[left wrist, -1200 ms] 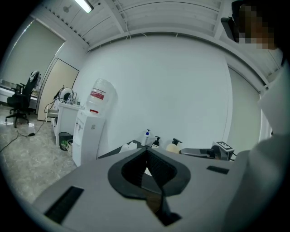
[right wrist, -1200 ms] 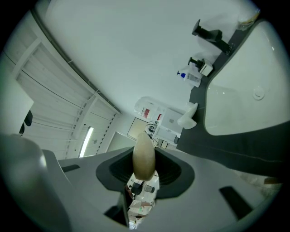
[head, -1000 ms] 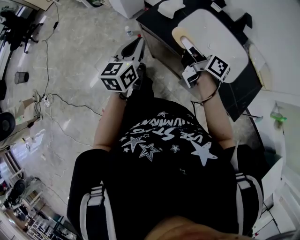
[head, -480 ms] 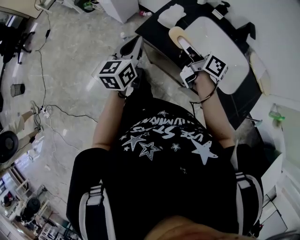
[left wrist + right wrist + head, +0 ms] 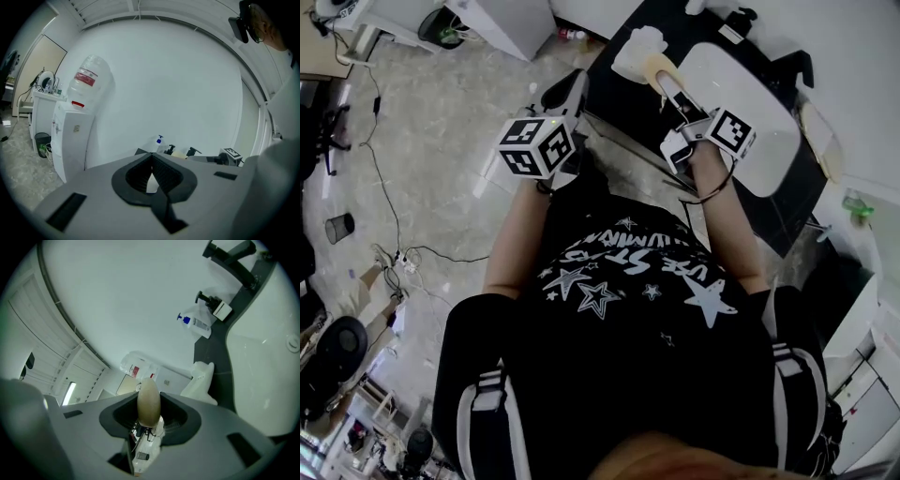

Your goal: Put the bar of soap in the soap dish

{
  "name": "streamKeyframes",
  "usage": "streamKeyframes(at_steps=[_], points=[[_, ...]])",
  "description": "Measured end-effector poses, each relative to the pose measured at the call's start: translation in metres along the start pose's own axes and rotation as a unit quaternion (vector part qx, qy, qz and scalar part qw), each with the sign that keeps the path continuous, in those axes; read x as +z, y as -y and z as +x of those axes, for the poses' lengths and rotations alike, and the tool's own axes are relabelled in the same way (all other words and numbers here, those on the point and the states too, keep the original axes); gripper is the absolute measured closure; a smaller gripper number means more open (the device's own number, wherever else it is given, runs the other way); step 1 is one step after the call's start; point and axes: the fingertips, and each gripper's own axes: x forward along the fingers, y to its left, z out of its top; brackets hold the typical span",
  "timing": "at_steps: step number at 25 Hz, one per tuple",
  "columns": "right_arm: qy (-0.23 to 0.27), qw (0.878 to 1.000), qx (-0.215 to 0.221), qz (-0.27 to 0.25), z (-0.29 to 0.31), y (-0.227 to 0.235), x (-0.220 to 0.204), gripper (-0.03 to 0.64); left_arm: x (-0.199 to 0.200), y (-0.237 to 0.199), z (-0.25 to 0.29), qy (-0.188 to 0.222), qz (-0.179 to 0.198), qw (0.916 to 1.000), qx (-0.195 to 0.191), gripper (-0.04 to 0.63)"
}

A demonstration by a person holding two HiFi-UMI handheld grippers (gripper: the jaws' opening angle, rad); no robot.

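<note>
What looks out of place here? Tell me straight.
Nothing stands out: the bar of soap sits clamped in the right gripper, the left gripper is shut and empty, and nothing on the black counter looks spilled.

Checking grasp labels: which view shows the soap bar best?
Right gripper view: the soap bar stands large and edge-on between the right gripper's jaws. Head view shows it small, partly under a finger. Left gripper view: too small to tell.

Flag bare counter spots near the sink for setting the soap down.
Bare: the dark countertop strip between the white moulded soap dish and the white oval basin. Crowded: its far end, with the blue-capped pump bottle and black faucet. The right tongs are shut on the tan oval soap bar.
</note>
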Motion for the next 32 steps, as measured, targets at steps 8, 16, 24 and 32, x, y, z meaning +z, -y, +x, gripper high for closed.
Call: streamKeyframes(at_steps=[8, 16, 24, 32], points=[[0.048, 0.996, -0.073, 0.002, 0.03, 0.03, 0.021, 0.492, 0.006, -0.029, 0.057, -0.048, -0.003, 0.9969, -0.062, 0.583], [0.113, 0.983, -0.147, 0.012, 0.034, 0.052, 0.037, 0.492, 0.007, -0.033, 0.115, -0.095, 0.014, 0.9835, -0.153, 0.583], [0.14, 0.978, -0.157, -0.012, 0.044, 0.065, 0.053, 0.492, 0.001, -0.028, 0.148, -0.132, 0.034, 0.9682, -0.21, 0.583], [0.117, 0.973, -0.198, -0.037, 0.05, 0.077, 0.048, 0.492, -0.015, -0.038, 0.159, -0.154, 0.017, 0.9639, -0.216, 0.583]])
